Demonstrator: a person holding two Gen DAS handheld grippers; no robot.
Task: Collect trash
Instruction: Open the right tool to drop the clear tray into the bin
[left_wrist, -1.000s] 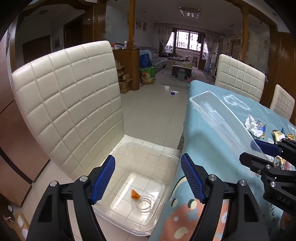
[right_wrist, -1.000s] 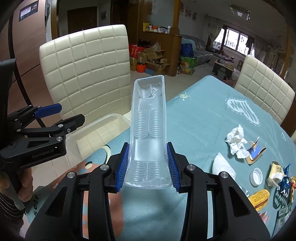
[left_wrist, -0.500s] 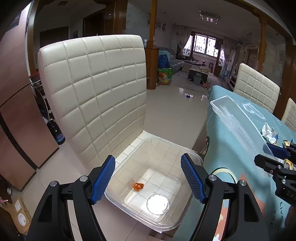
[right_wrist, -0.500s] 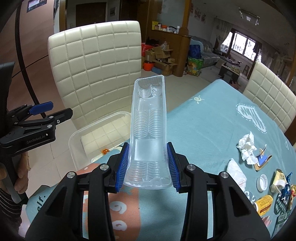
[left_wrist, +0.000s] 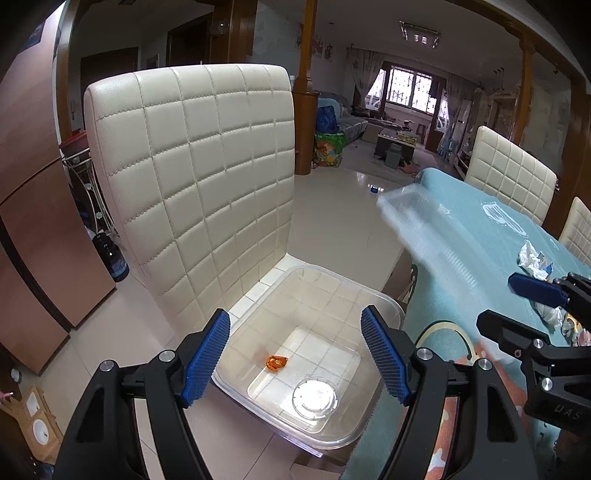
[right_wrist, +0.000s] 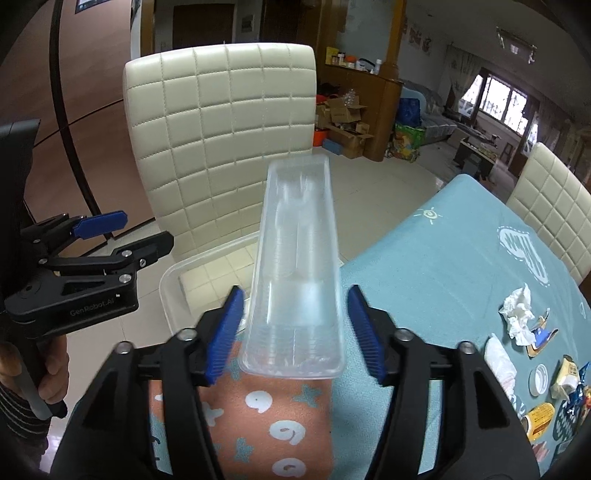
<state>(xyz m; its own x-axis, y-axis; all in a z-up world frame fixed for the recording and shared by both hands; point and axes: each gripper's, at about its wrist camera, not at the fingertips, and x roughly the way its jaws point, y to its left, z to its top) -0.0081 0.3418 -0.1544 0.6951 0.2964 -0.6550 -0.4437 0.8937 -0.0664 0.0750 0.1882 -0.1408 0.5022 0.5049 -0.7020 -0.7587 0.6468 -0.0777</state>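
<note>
right gripper fingers spread either side of blurred clear plastic tray, gaps showing, above desk edge, left gripper fingers spread wide over clear bin on chair seat, orange scrap and round lid inside

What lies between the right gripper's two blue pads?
The clear plastic tray, in the right wrist view. The right gripper is open, with a narrow gap showing on each side of the tray.
</note>
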